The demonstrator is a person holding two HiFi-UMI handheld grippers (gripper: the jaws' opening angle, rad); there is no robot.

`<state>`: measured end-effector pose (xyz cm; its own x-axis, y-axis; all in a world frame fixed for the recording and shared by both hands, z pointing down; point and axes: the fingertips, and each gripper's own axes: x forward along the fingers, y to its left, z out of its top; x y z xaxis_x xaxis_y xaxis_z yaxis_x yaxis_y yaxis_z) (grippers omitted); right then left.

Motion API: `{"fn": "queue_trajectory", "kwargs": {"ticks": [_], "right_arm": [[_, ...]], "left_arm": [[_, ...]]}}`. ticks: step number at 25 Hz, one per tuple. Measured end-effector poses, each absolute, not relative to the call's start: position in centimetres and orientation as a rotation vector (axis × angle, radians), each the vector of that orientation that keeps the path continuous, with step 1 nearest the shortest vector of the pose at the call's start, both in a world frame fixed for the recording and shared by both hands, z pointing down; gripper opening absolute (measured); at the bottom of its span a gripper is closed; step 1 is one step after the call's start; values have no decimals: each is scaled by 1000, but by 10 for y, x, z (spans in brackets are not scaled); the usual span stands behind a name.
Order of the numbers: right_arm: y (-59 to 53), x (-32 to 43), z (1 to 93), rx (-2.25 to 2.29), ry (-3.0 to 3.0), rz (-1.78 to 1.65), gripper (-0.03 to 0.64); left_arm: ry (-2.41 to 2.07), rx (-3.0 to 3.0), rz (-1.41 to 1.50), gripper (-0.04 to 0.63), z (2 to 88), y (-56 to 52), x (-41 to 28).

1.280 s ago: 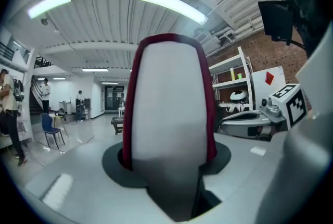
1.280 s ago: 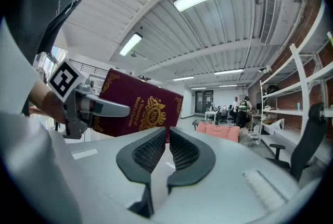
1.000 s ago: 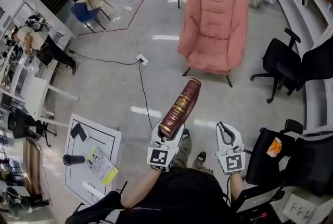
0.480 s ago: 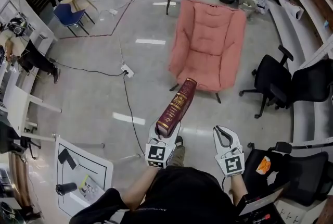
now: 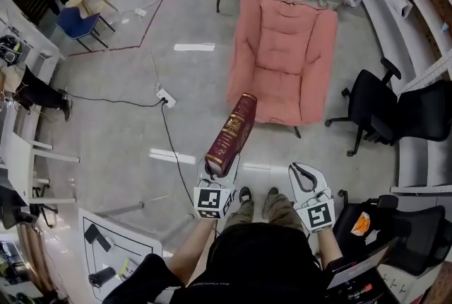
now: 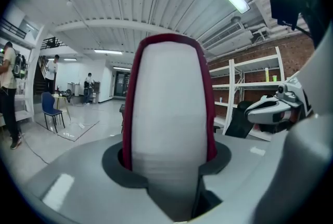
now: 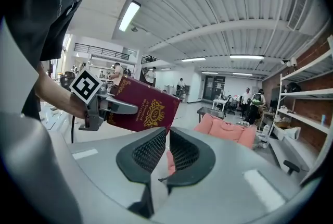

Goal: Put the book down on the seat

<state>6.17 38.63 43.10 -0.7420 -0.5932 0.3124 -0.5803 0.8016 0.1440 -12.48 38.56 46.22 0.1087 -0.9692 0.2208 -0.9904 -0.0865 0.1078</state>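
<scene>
At the far left I see a power strip (image 5: 166, 97) lying on the grey floor, its cable running down toward my feet. Next comes my left gripper (image 5: 220, 170), jaws spread wide and clamped on the lower end of the dark red book (image 5: 230, 133). In the left gripper view the book's pale page edges face the camera, with a jaw pressing on each cover. The book is up in the air, tilted so its top end leans toward the pink armchair (image 5: 282, 48) just ahead, and it is clear of the seat. Further right, my right gripper (image 5: 302, 172) hovers beside the left one, jaws almost together with nothing between them. A black office chair (image 5: 374, 99) stands to the right of the armchair.
</scene>
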Motion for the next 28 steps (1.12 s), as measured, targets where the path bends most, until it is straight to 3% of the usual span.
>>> {"fn": "queue_trajectory", "kwargs": {"ticks": [19,28], "right_arm": [[120,77,443,915,-2806,138,35],[71,87,487,911,-2733,257,35]], "left_arm": [[-1916,2182,199,222,442,159,-72],[-1848,2195,139,222,459,120,-74]]}}
